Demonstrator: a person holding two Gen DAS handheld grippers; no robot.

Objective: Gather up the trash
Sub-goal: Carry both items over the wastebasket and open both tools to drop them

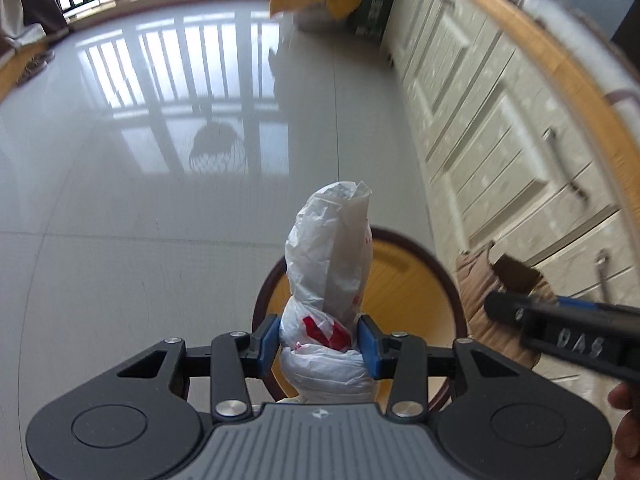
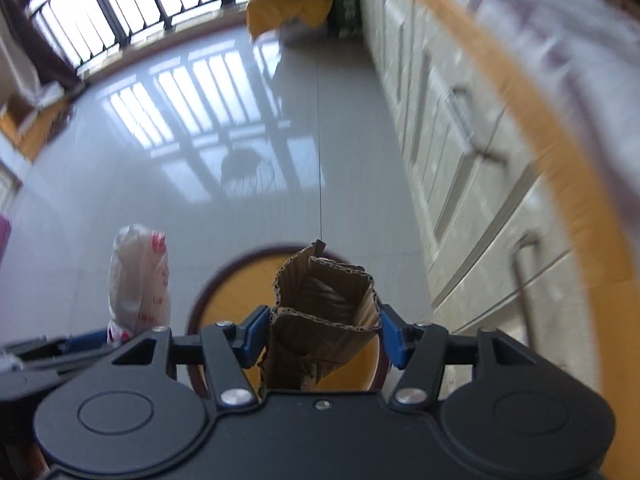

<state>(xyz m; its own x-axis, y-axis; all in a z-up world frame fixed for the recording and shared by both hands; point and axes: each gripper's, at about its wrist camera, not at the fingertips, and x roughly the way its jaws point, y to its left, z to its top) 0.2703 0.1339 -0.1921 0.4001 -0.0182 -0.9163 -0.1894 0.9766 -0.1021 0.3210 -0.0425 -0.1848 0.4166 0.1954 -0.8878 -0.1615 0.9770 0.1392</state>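
With your left gripper (image 1: 319, 342) clamped on the bag (image 1: 329, 276) and your right gripper (image 2: 324, 334) on the cardboard (image 2: 324, 304), centre both over the bin (image 1: 404, 280) before letting go

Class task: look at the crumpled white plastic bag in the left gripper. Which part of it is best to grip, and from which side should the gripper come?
Grip the white plastic bag at its pinched waist, where the left gripper already clamps it. Come from the knotted bulge end, fingers on opposite sides: the narrow, bunched neck fits between the pads, while the puffy top would just collapse.

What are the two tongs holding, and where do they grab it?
The left tongs pinch a bunched white plastic bag near its lower, tied-off part. The right tongs squeeze a crumpled piece of cardboard across its middle.
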